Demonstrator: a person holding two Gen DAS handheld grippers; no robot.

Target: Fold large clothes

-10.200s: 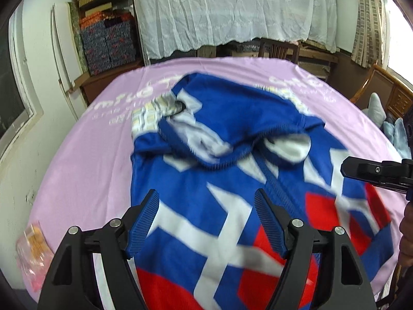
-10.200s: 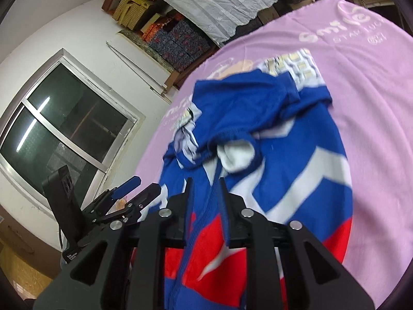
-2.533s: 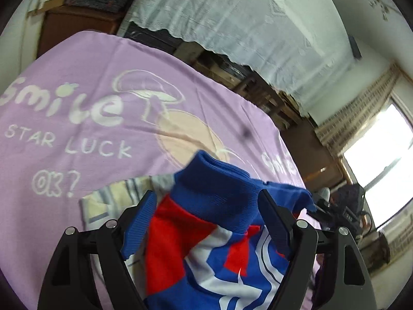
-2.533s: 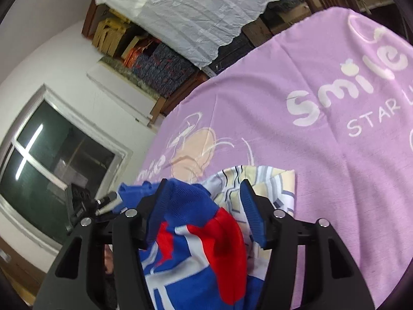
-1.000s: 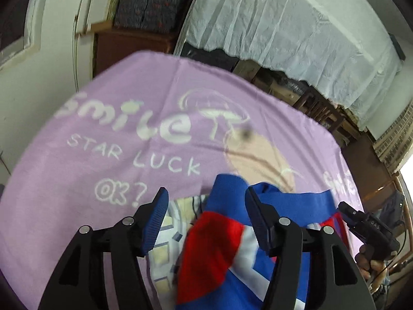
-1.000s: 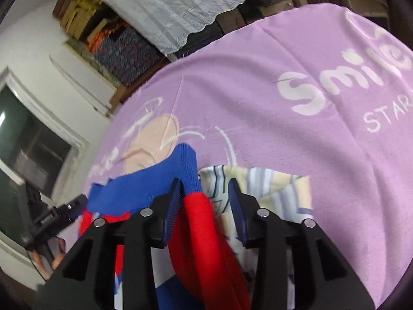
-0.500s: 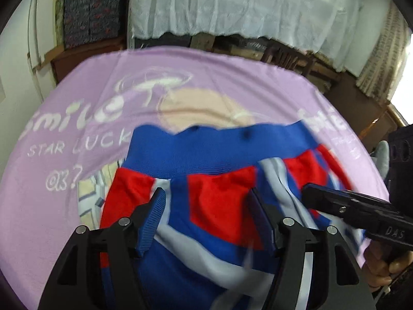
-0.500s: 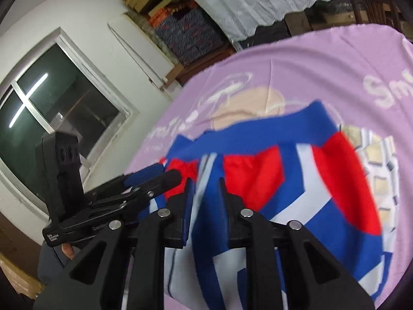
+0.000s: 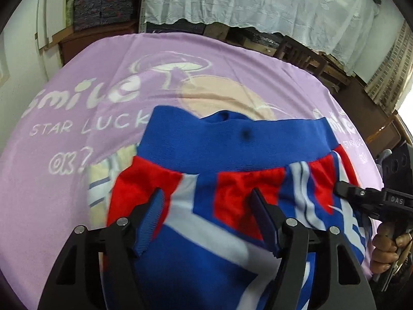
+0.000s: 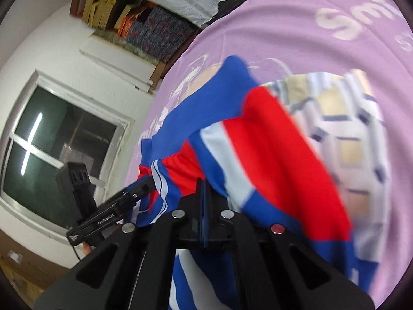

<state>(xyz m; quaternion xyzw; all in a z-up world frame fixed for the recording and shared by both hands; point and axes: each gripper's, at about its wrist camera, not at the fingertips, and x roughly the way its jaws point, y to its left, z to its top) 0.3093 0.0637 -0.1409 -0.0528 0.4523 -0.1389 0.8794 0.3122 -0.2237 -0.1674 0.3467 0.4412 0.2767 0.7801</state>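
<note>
Both wrist cameras are looking down closely over the sweater [image 9: 232, 152] [image 10: 271, 149] and purple cloth [image 9: 64, 103] [image 10: 296, 25], each catching the other's gripper at frame edge.

The left gripper [image 9: 207, 217] stood with its jaws spread wide, blue pads [image 9: 151, 219] facing each other across a broad gap, tilted down. The right gripper [image 10: 204, 206] had its jaws pressed together, no gap visible between them. In the left wrist view it reached in from the right edge, the right hand [image 9: 387, 248] wrapped around its handle.
</note>
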